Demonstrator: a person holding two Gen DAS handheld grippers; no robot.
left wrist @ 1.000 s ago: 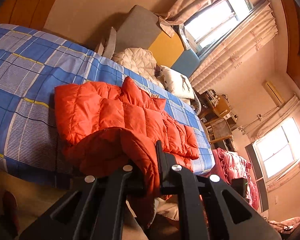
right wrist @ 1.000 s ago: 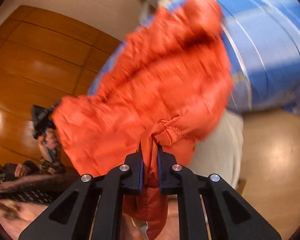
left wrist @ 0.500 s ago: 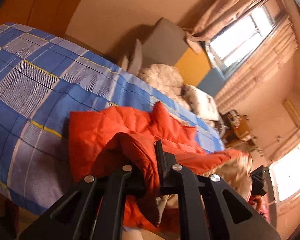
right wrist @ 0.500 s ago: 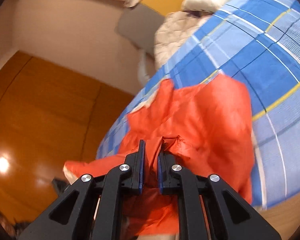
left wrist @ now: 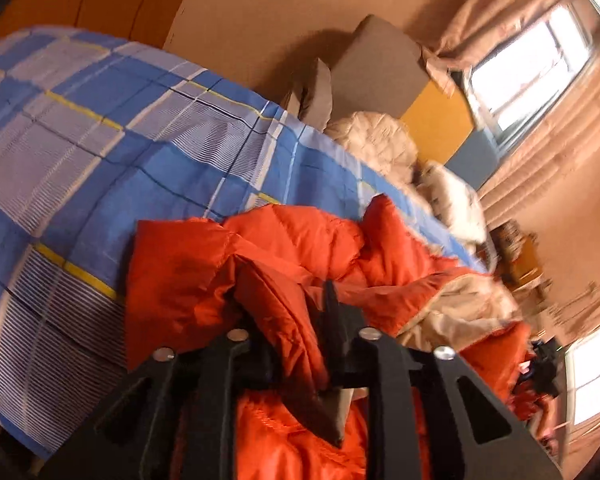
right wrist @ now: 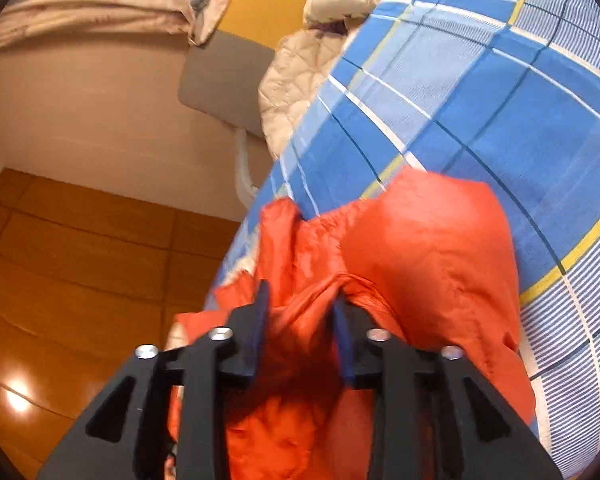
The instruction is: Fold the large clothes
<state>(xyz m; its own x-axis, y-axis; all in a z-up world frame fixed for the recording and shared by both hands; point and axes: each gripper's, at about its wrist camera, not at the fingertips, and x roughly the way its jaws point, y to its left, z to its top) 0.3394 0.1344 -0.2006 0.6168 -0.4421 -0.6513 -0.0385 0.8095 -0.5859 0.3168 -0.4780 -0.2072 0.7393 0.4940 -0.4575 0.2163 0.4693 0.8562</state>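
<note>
An orange puffer jacket point(left wrist: 300, 248) lies bunched on the blue plaid bed sheet point(left wrist: 100, 140), with its beige lining point(left wrist: 460, 312) showing on the right. My left gripper point(left wrist: 288, 304) has its jaws parted with a fold of the jacket between them. In the right wrist view the jacket point(right wrist: 428, 248) lies on the sheet point(right wrist: 500, 100), and my right gripper point(right wrist: 300, 312) has its jaws parted around a bunch of the fabric.
A beige quilt point(left wrist: 372, 144) and a white pillow point(left wrist: 452, 196) lie at the head of the bed, with grey cushions point(left wrist: 376, 64) against the wall. A curtained window point(left wrist: 532, 64) is beyond. A wooden wardrobe point(right wrist: 80, 280) stands beside the bed.
Both grippers have carried the jacket edge forward over the bed and lowered it. Both pairs of jaws, clamped on the fabric before, now stand apart.
</note>
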